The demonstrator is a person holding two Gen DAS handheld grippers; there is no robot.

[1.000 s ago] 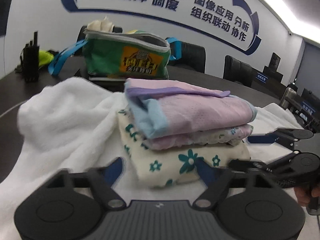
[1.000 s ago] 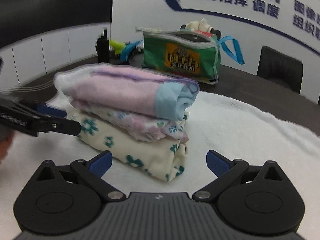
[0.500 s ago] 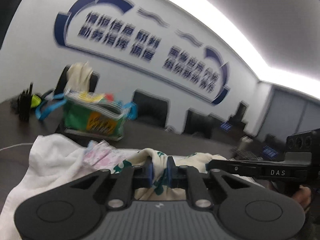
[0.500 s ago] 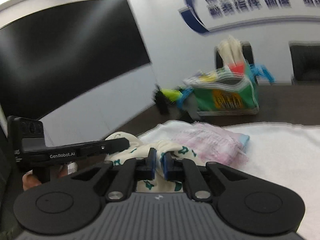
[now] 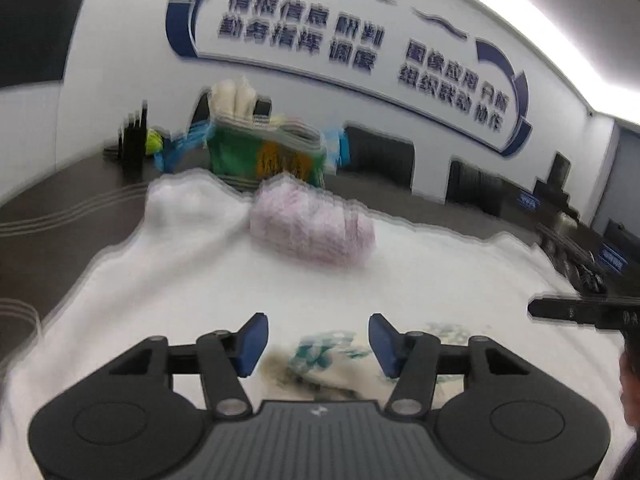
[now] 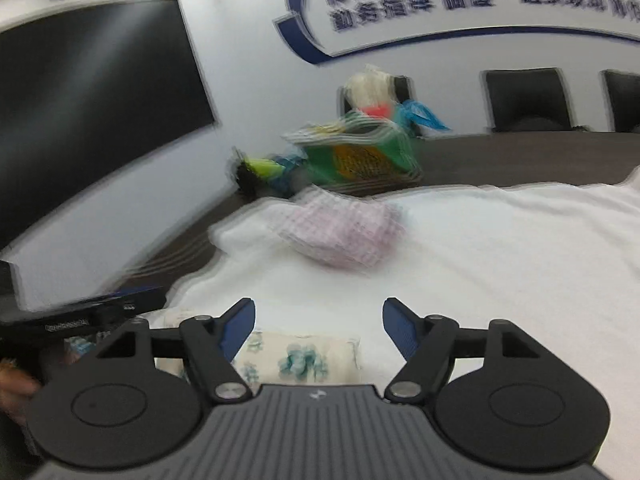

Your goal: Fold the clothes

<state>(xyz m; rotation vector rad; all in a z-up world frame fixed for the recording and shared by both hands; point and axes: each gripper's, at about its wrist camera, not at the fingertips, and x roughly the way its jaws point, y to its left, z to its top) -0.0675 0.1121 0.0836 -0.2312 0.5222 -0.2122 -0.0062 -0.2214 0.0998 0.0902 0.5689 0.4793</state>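
I've got a cream garment [image 6: 296, 356] with teal flowers, a pink folded bundle [image 5: 312, 228], a white towel [image 5: 440, 272], a green bag [image 6: 360, 156].

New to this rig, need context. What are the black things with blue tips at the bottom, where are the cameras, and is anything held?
No robot: a person carries one hand-held claw in each hand, with a fisheye camera on each looking along its blue fingers. Left claw and right claw are both opening, gripping nothing. Below each lies a cream floral garment on a white towel. Further back sit a folded pink garment and a green bag. Both pictures are motion-blurred.
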